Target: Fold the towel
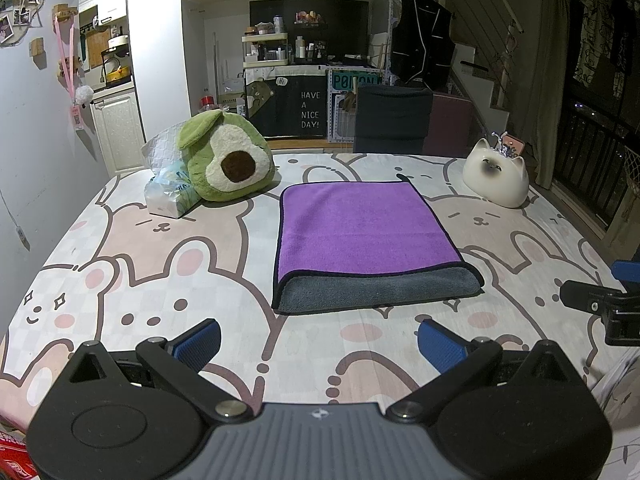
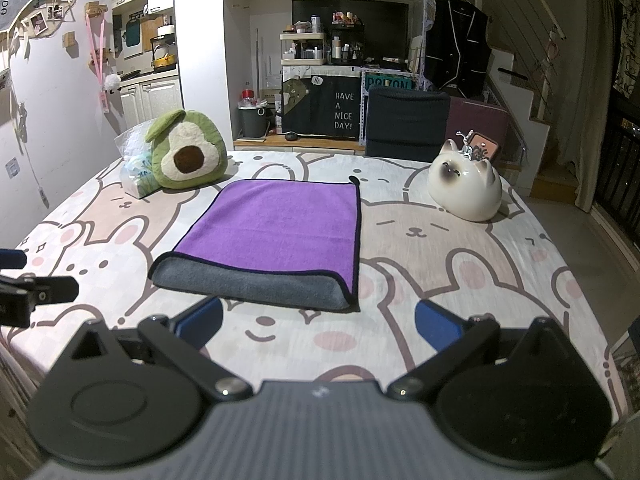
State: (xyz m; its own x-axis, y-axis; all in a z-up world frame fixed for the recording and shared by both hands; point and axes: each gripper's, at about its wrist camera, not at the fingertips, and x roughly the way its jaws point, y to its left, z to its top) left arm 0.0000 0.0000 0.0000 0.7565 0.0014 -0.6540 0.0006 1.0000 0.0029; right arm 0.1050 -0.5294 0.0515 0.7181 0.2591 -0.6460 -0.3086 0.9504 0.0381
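A purple towel with a grey underside and black hem lies folded in half on the bunny-print tablecloth; the grey folded edge faces me. It also shows in the right wrist view. My left gripper is open and empty, held back from the towel's near edge. My right gripper is open and empty, just short of the towel's grey fold. Part of the right gripper shows at the right edge of the left wrist view.
An avocado plush and a tissue pack sit at the far left. A white ceramic cat sits at the far right. A dark chair stands behind the table's far edge.
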